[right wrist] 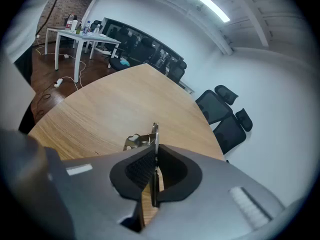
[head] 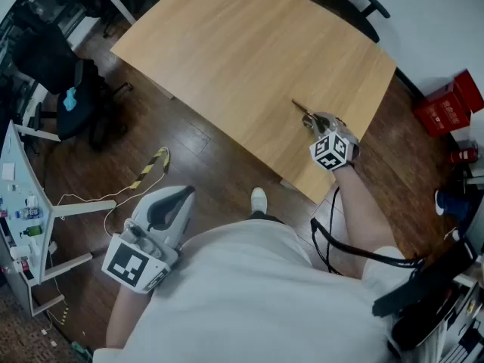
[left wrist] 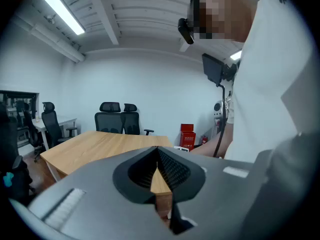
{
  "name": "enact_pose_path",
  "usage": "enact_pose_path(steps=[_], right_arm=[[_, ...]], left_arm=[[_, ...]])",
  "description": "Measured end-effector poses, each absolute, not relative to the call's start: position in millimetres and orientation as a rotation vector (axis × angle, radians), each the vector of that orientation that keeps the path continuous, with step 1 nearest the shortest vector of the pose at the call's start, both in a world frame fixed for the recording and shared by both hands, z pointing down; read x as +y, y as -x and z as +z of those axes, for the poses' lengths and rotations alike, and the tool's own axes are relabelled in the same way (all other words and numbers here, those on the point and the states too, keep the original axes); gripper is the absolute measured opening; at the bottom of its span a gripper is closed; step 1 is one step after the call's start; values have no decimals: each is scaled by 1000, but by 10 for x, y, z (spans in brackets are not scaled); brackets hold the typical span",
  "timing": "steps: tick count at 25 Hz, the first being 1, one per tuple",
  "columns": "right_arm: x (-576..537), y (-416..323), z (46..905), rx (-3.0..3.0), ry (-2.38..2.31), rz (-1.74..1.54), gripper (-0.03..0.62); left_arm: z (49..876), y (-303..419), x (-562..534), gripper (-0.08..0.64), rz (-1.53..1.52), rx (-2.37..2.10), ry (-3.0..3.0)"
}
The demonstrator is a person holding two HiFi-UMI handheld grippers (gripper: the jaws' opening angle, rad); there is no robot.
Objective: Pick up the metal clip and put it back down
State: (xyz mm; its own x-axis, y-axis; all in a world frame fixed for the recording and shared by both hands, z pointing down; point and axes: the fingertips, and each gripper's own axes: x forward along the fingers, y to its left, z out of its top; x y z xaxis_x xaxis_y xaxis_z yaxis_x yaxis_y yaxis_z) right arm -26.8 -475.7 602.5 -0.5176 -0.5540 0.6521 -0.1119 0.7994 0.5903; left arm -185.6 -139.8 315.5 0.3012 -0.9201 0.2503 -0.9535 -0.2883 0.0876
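The metal clip is by the near right edge of the light wooden table. My right gripper is shut on it. In the right gripper view the clip's thin steel plate stands on edge between the pads, and its wire handle sticks out to the left over the tabletop. Whether the clip touches the wood I cannot tell. My left gripper hangs low at the left, off the table and over the dark floor. In its own view the left gripper is shut with nothing in it.
Black office chairs stand at the table's far side. Red boxes sit on the floor to the right. A white desk with bottles, a loose cable and a yellow-black strip lie to the left. A shoe is under the table's near edge.
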Motion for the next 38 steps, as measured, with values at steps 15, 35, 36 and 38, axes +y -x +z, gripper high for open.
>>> enact_pose_path(steps=[15,35,36,38], right_arm=[[-3459,730,4743,-2107,-565,-707,5],[-1297,1024,3662,-2113,-636,-824,5],[-1230,1016,3630,-2115,-637,-827,5],[-1123,1000,3556,-2123,-641,-834,5]], left_arm=[[3306,2408,-576,2,91,-1650,-2491],[3561,2515,350,5,31,-1439,-2633],[3565,2495,378,6,37,-1433,-2639],[3573,2447,412,6,60,-1426,-2658]])
